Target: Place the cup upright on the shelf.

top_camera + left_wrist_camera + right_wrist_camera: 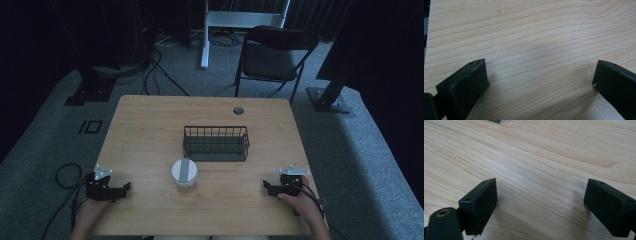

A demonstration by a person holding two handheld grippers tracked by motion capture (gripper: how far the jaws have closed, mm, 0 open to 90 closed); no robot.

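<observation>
A white round container [184,174] with a grey stripe across its lid stands near the middle front of the wooden table [150,130]. Just behind it sits a dark wire basket [216,143], which looks empty. My left gripper [125,188] rests at the front left of the table, pointing right toward the container. My right gripper [266,186] rests at the front right, pointing left. In the left gripper view the gripper [540,75] has its jaws wide apart over bare wood. The right gripper [540,195] stands the same way in its own view, open with nothing between the jaws.
A round cable hole [238,110] sits near the table's far edge. A dark folding chair [274,55] stands beyond the table, with a white desk leg [204,35] and cables on the floor. A black cable [67,175] loops off the left side.
</observation>
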